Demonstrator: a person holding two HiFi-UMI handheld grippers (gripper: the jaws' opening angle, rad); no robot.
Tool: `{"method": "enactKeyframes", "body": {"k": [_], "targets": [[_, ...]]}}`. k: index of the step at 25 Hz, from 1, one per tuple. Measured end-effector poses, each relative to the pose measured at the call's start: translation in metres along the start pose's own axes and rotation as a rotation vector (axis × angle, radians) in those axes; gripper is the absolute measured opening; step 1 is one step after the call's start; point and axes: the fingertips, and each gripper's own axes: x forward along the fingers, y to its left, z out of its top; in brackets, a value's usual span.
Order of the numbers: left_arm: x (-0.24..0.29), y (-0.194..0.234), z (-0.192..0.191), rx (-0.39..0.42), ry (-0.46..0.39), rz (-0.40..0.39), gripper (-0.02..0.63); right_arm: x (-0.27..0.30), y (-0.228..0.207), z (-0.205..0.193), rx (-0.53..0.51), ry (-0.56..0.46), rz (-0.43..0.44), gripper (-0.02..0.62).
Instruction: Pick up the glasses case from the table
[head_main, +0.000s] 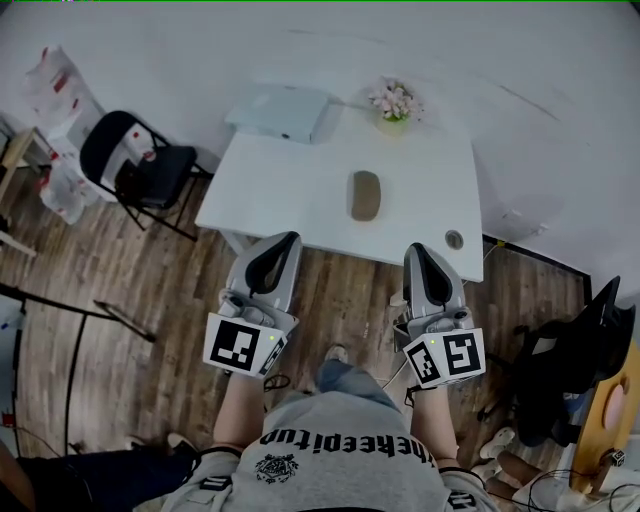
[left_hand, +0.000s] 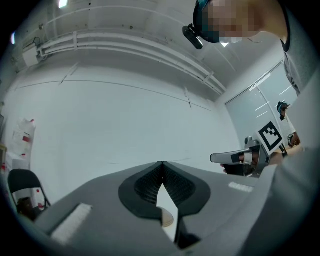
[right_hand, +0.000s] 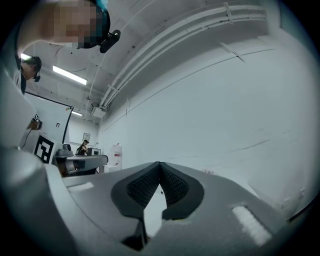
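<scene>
While the case (head_main: 366, 195) lies untouched on the table (head_main: 270, 190), upper centre of frame, my left gripper (head_main: 286, 243) and right gripper (head_main: 419, 252) hang below its near edge, jaws pinched together, empty; I judge this the approach: next, open one and reach over it

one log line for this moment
phase: pre-grasp | left gripper: shut, empty | right gripper: shut, empty | glasses case: lying on table, untouched

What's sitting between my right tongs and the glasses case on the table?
Nothing: in the head view only bare white table separates the right tongs from the glasses case. The small round object lies off to one side.
</scene>
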Motion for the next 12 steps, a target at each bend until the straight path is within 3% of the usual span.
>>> {"method": "enactKeyframes", "body": {"k": [12], "targets": [[0.046,0.003,-0.013,0.036,0.020,0.090,0.020,0.036,-0.049,-0.006,0.039,-0.012,0.060,0.003]]}}
